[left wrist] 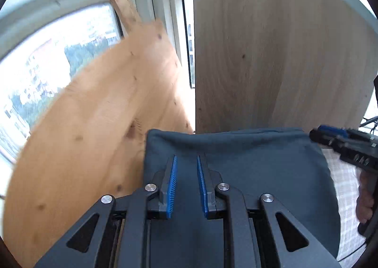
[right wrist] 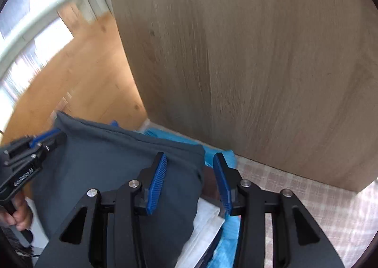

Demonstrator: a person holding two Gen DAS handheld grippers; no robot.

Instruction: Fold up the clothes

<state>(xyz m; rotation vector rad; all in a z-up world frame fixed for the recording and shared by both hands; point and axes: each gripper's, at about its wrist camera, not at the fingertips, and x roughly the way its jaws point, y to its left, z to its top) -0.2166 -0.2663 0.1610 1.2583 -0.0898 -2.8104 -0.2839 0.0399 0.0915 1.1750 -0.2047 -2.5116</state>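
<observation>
A folded dark blue-grey garment (left wrist: 248, 168) (right wrist: 113, 164) lies on top of a pile of folded clothes. My left gripper (left wrist: 187, 173) hovers over the garment's left part, its blue pads a narrow gap apart with nothing pinched between them. In the right wrist view the left gripper (right wrist: 50, 136) sits at the garment's far left corner. My right gripper (right wrist: 189, 173) stands open over the garment's right edge, its pads clear of the cloth. From the left wrist view the right gripper (left wrist: 317, 135) is at the garment's right corner, held by a hand (left wrist: 365, 199).
Under the garment lie a white cloth (right wrist: 205, 225) and light blue cloths (right wrist: 226, 244). The pile rests on a pale checked cover (right wrist: 319, 197). A tall grey-wood panel (left wrist: 271, 55) stands right behind it. A pine board (left wrist: 99, 126) and a window (left wrist: 35, 74) are to the left.
</observation>
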